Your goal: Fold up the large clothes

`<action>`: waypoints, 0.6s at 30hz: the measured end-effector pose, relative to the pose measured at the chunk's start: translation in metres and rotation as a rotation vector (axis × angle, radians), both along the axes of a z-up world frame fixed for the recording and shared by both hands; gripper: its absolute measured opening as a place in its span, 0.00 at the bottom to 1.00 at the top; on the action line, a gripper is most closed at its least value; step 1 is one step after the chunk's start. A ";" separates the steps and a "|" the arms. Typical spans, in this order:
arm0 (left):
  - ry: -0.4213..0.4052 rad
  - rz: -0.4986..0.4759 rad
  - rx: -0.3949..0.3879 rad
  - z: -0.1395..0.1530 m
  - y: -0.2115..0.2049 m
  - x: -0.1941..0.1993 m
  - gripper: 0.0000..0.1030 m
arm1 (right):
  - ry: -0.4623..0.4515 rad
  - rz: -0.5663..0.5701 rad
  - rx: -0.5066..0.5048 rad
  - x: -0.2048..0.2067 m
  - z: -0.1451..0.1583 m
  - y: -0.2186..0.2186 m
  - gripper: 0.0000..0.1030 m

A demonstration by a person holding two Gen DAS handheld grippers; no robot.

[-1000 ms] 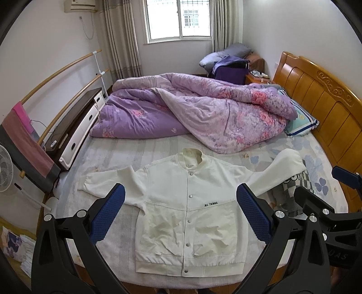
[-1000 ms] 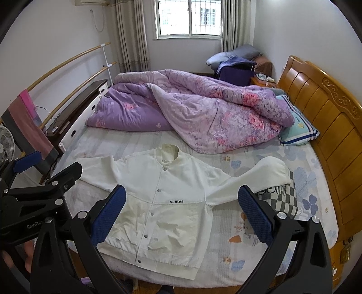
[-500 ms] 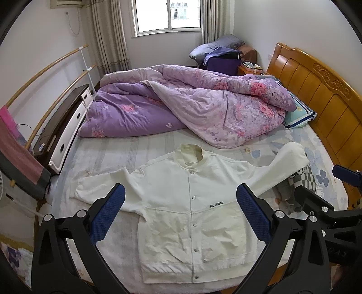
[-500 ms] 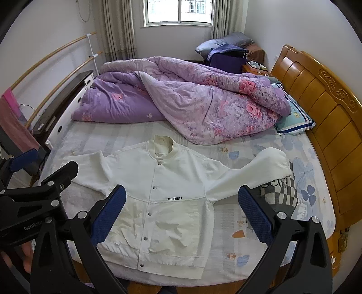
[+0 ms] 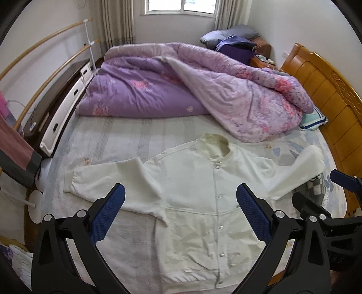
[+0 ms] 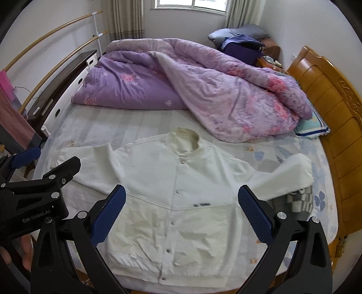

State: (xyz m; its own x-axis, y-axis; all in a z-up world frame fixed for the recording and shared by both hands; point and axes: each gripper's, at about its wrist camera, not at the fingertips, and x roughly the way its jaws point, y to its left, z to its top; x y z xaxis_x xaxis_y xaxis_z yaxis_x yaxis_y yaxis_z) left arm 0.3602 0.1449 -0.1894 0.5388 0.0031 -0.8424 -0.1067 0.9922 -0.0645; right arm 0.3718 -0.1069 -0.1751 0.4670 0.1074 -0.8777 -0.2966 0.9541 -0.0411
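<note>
Both grippers hang above the near edge of a bed, each with its jaws spread wide and nothing between them. From its own camera, the left gripper (image 5: 180, 214) shows two black arms tipped with blue textured pads (image 5: 108, 214), and the right gripper (image 6: 182, 216) looks the same from its camera. In the right wrist view, the left gripper also appears at the left edge as a black frame with a fingertip of the person's hand (image 6: 26, 255) beneath it.

Directly below and ahead of the pads lies a large cream-white snap-button jacket (image 5: 199, 203), spread flat and face up on the pale floral bedsheet (image 5: 117, 140). Its hem is nearest the cameras and its stand-up collar points away. One sleeve stretches out to the left across the sheet; the other reaches right and rests partly on a grey-and-white checkered cloth (image 6: 298, 201). A small dark label sits on the chest.

Beyond the collar, a crumpled purple and pink floral quilt (image 5: 203, 90) fills the far half of the bed. A carved orange wooden headboard (image 5: 328, 108) runs along the right side, with a blue-striped pillow (image 6: 313, 126) against it. To the left stands a dark cabinet with white drawers (image 5: 61, 115), and a curtained window (image 5: 181, 9) is in the far wall.
</note>
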 end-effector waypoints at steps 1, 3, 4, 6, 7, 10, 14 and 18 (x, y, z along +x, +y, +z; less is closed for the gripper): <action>0.012 0.011 -0.010 -0.010 0.013 0.005 0.95 | 0.012 0.005 -0.010 0.006 -0.014 0.013 0.93; 0.032 0.038 -0.029 -0.032 0.039 0.011 0.95 | 0.037 0.016 0.002 0.014 -0.035 0.031 0.93; 0.053 0.058 -0.043 -0.047 0.054 0.016 0.95 | 0.047 0.026 0.016 0.021 -0.052 0.045 0.93; 0.082 0.105 -0.061 -0.074 0.084 0.022 0.95 | 0.067 0.038 0.032 0.031 -0.076 0.064 0.93; 0.108 0.136 -0.067 -0.092 0.103 0.027 0.95 | 0.079 0.048 0.045 0.038 -0.093 0.076 0.93; 0.168 0.226 -0.088 -0.140 0.156 0.033 0.95 | 0.119 0.061 0.059 0.057 -0.142 0.107 0.92; 0.221 0.351 -0.136 -0.201 0.232 0.028 0.95 | 0.209 0.073 0.089 0.081 -0.207 0.144 0.73; 0.241 0.488 -0.169 -0.251 0.303 0.013 0.95 | 0.317 0.096 0.125 0.095 -0.265 0.171 0.32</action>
State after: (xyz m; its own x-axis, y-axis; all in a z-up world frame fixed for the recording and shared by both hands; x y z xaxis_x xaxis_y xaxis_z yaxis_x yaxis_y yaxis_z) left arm 0.3736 0.4483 -0.4399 0.3017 0.0577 -0.9517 -0.5816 0.8021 -0.1357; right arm 0.4671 0.0639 -0.4402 0.1561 0.2527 -0.9549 -0.3641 0.9133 0.1822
